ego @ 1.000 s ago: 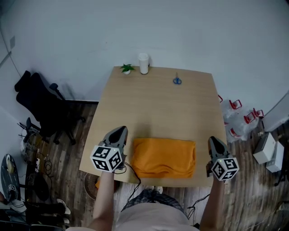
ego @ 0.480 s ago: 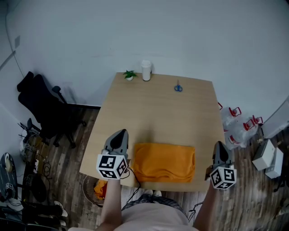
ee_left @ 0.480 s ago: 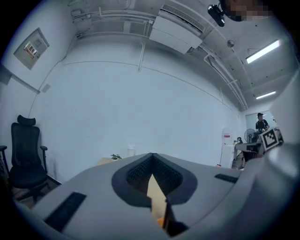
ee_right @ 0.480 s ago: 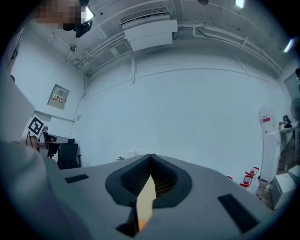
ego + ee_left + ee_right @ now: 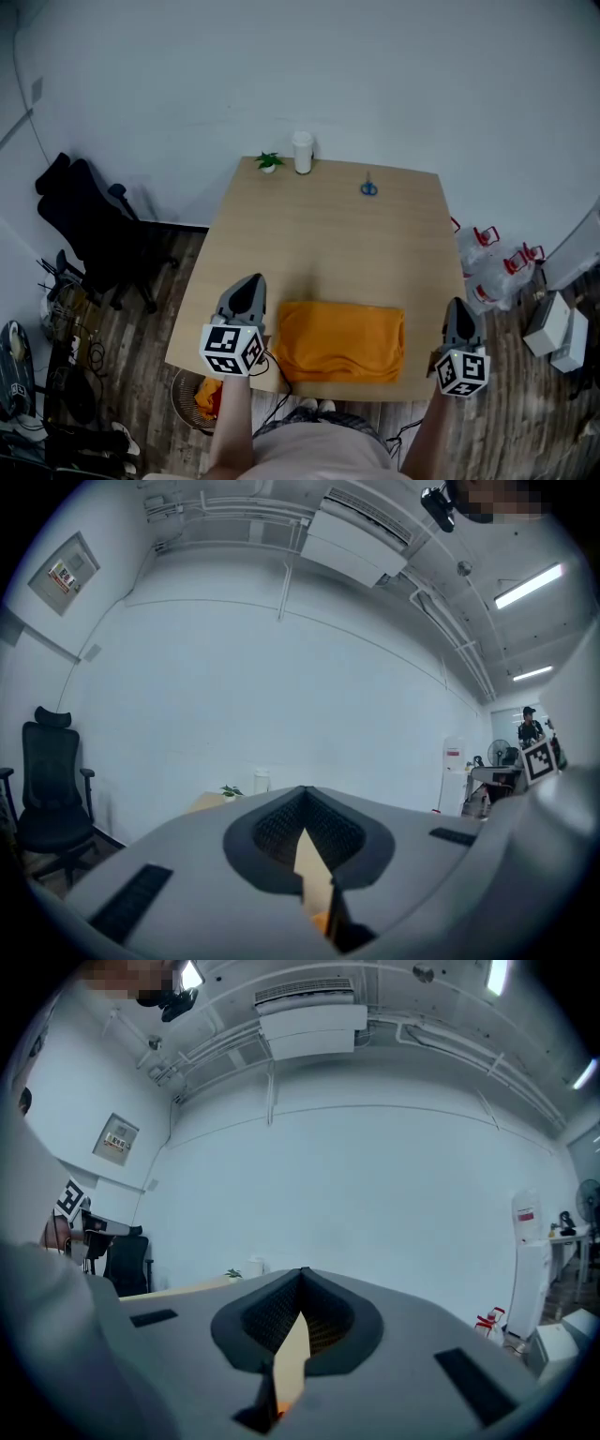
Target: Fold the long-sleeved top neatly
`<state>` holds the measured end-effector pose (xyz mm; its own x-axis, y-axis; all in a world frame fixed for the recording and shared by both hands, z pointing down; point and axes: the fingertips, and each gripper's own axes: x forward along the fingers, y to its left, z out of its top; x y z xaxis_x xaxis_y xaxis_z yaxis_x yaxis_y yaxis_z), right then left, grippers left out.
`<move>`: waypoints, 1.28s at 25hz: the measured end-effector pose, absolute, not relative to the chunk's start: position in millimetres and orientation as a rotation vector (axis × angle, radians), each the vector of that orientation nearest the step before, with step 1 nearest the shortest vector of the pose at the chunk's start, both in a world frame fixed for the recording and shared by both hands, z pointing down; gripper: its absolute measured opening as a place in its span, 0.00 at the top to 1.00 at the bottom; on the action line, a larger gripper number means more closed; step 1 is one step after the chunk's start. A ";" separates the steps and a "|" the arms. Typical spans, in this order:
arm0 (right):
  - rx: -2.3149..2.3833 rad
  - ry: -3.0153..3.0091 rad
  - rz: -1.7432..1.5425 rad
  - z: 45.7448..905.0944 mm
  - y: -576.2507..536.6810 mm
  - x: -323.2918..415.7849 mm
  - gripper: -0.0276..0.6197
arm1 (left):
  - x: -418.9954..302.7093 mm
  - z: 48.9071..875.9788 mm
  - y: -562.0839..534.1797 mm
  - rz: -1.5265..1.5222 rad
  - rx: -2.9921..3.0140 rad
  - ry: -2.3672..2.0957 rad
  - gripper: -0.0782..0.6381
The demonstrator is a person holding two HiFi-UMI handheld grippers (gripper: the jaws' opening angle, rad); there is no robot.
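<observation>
The orange long-sleeved top [image 5: 339,340] lies folded into a rectangle near the front edge of the wooden table [image 5: 328,225]. My left gripper [image 5: 247,281] hovers just beside the top's left edge, jaws shut and holding nothing. My right gripper [image 5: 457,305] hangs off the table's right side, a short gap from the top's right edge, also shut and holding nothing. In the left gripper view the left gripper [image 5: 303,791] points level toward the far wall with its jaws together. The right gripper view shows the right gripper [image 5: 302,1271] the same way. Neither gripper touches the cloth.
A small potted plant [image 5: 269,161], a white cup [image 5: 302,152] and blue scissors [image 5: 368,188] sit at the table's far edge. A black office chair [image 5: 89,230] stands at the left. A basket [image 5: 199,394] is under the front left corner. Bags [image 5: 497,267] and white boxes [image 5: 561,323] lie at the right.
The right gripper has risen a little and stands slightly farther from the top's right edge. The left gripper has stayed by the left edge. The head view has shifted a bit.
</observation>
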<state>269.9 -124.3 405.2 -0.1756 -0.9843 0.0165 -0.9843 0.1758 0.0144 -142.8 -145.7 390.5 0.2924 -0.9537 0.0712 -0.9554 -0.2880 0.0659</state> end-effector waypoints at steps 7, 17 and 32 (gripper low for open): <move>2.014 -2.382 0.012 408.3 -126.4 270.8 0.95 | -139.3 391.6 -147.4 0.042 2.457 -1.790 0.89; 2.013 -2.386 0.029 408.8 -129.3 268.5 0.95 | -137.1 398.3 -149.1 0.064 2.449 -1.758 0.89; 1.997 -2.387 0.047 413.3 -128.5 264.1 0.95 | -135.0 401.1 -149.2 0.076 2.454 -1.734 0.89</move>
